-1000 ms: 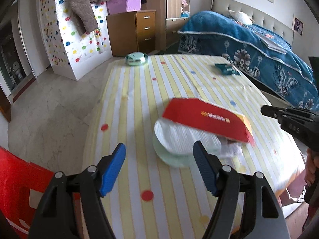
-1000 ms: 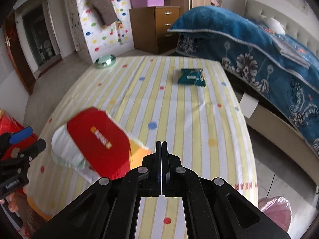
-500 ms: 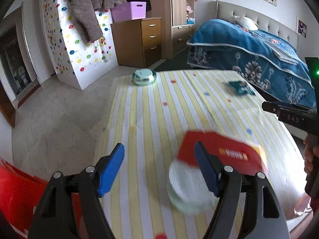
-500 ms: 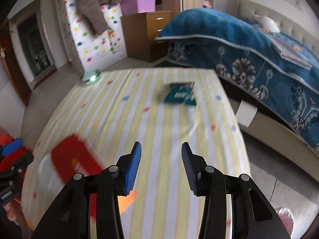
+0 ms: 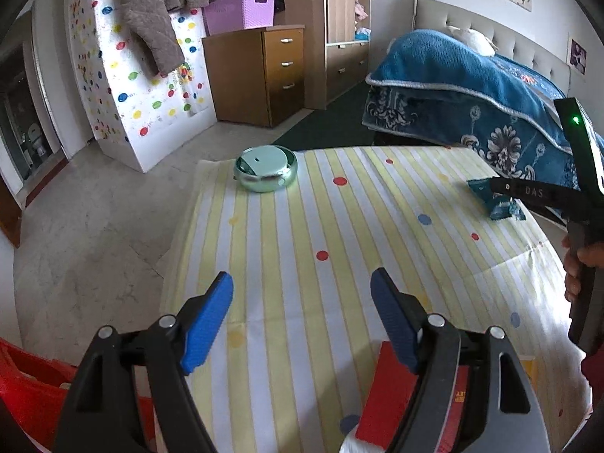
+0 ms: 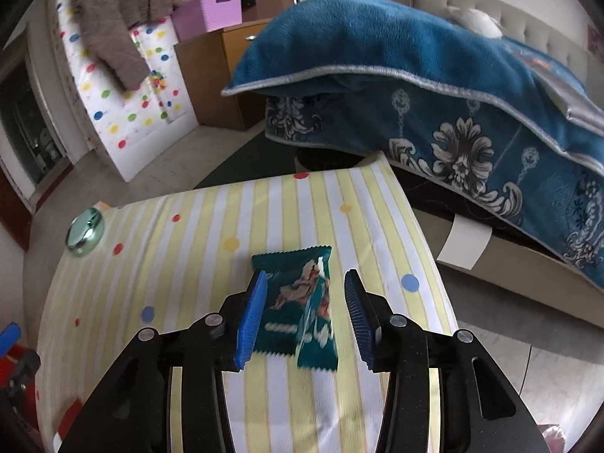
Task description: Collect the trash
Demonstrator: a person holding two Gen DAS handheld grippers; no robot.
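A teal snack wrapper [image 6: 290, 290] lies flat near the far right of the striped tablecloth [image 6: 181, 256]. My right gripper [image 6: 305, 317] is open and hovers over it, one blue pad on each side with a gap to the wrapper. In the left wrist view the wrapper [image 5: 502, 207] peeks out under that right gripper [image 5: 506, 188], which a hand [image 5: 581, 260] holds. My left gripper [image 5: 300, 321] is open over bare cloth with nothing between its pads. A red packet [image 5: 381, 389] on white paper lies under its right finger, mostly hidden.
A round green tin [image 5: 266, 168] sits at the table's far left corner. A red bag [image 5: 22, 389] stands off the table's near left edge. A bed with a blue blanket [image 6: 434, 87] runs along the right. Wooden drawers [image 5: 264, 75] stand beyond the table.
Both grippers moved forward over the table. The right gripper went from shut to open and now straddles the teal wrapper. The red packet slid to the bottom of the left wrist view.
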